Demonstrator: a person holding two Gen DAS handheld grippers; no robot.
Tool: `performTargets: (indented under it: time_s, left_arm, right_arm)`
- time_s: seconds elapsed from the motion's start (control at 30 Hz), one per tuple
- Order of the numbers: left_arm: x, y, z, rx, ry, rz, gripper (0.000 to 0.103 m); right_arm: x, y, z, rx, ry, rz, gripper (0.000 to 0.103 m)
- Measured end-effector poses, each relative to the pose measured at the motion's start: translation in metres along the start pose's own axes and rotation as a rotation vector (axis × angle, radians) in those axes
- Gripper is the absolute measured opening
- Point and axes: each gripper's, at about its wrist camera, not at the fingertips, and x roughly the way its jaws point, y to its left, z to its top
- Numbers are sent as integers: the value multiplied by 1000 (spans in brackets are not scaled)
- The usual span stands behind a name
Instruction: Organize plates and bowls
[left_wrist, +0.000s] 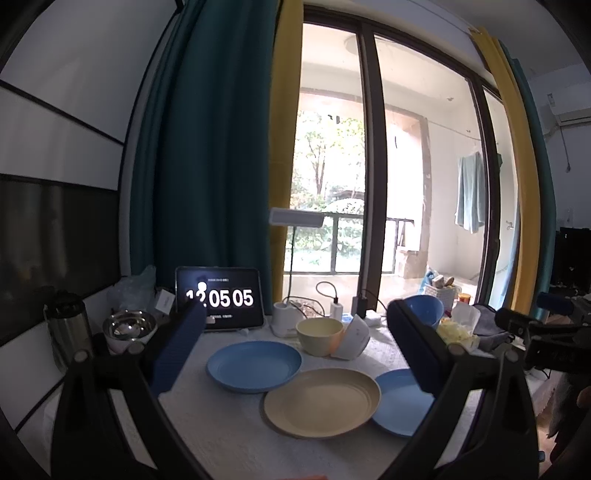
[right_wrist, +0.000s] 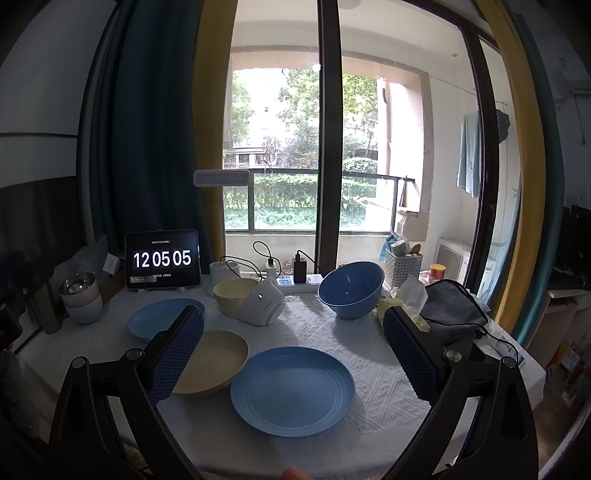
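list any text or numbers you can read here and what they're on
"12 05 05" on the tablet screen, standing at the back of the table.
Small line above the digits and another below them on the same screen: too small to read.
Faint print on the tipped white bowl: too blurred to read.
Yellow can label: unreadable.

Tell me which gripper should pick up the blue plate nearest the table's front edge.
Right. The right gripper is open with that blue plate centred between its fingers. In the left wrist view the plate sits off to the right, beyond the beige plate.
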Motion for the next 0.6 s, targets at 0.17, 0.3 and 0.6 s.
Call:
performTargets:
  time_s: [0.17, 0.3, 0.6]
  left_arm:
    - [6, 1, 0, -3, 8, 0, 99]
    - [16, 3, -5, 0, 27, 9, 99]
    - [58, 11, -31, -19, 161, 25, 99]
  right_arm:
    - [5, 3, 1, -3, 9, 7, 100]
    - [13, 2, 1, -8, 14, 8, 100]
    - [48, 7, -2, -15, 64, 19, 100]
